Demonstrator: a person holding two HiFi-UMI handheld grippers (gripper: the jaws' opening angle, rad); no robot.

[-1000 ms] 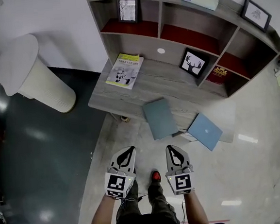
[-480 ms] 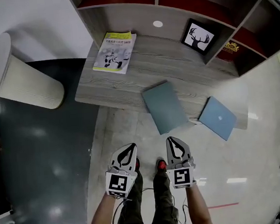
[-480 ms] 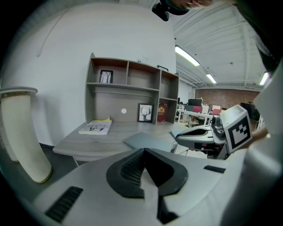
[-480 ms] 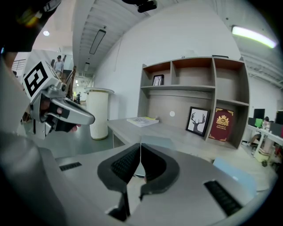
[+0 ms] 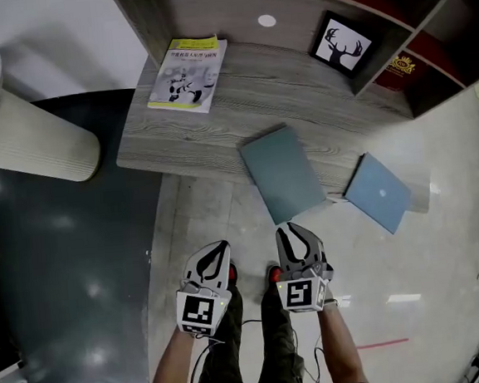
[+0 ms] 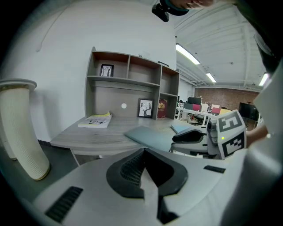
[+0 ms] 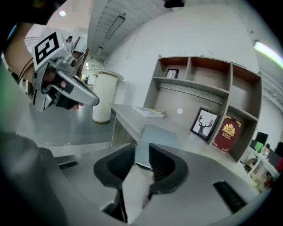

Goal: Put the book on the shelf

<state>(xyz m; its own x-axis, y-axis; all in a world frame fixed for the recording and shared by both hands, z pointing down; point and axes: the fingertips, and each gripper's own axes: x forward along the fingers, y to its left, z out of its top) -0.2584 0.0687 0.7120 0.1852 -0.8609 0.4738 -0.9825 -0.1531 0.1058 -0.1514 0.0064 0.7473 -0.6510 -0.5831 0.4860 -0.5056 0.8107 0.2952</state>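
A grey-blue book (image 5: 282,173) lies flat on the wooden desk (image 5: 176,134) and overhangs its front edge. It also shows in the right gripper view as the grey-blue book (image 7: 157,132), just beyond the jaws. My right gripper (image 5: 295,238) hovers over the floor just short of that book. Its jaws have just been opening and stand a little apart with nothing between them. My left gripper (image 5: 218,253) hangs beside it to the left, shut and empty. The shelf (image 7: 199,84) rises at the back of the desk.
A yellow-and-white booklet (image 5: 187,63) lies at the desk's back left. A second blue book (image 5: 378,192) overhangs the desk's right corner. A deer picture (image 5: 341,46) and a red book (image 5: 398,66) stand in the lower shelf bays. A white cylindrical bin (image 5: 17,131) stands to the left.
Both grippers have come closer to the desk's front edge. The right gripper's jaws have parted slightly and it now sits just below the grey-blue book's overhanging corner.
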